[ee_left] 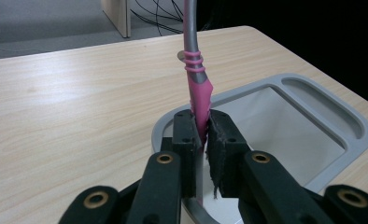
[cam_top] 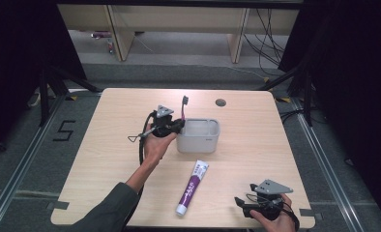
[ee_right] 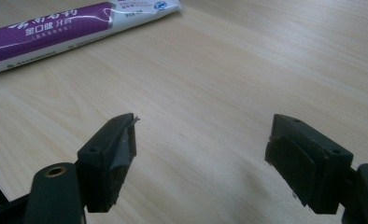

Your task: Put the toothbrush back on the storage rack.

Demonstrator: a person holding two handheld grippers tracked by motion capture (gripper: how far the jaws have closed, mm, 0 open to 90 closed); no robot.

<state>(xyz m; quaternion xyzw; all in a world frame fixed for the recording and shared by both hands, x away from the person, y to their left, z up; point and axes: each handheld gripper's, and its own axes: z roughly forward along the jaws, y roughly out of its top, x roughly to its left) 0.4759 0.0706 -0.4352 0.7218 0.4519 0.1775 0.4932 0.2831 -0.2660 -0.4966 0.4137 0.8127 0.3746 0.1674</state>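
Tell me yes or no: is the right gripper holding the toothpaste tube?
No: in the right gripper view the right gripper has its fingers spread wide over bare table, and the toothpaste tube lies apart from them.

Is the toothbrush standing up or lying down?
Standing up. The toothbrush points bristles-up over the grey holder, pinched by the left hand-held gripper.

The toothbrush (ee_left: 198,93) head is cut off by the top edge in the left gripper view, its lower handle hidden between the pads. The toothpaste tube (ee_right: 65,30) runs past the left edge in the right gripper view.
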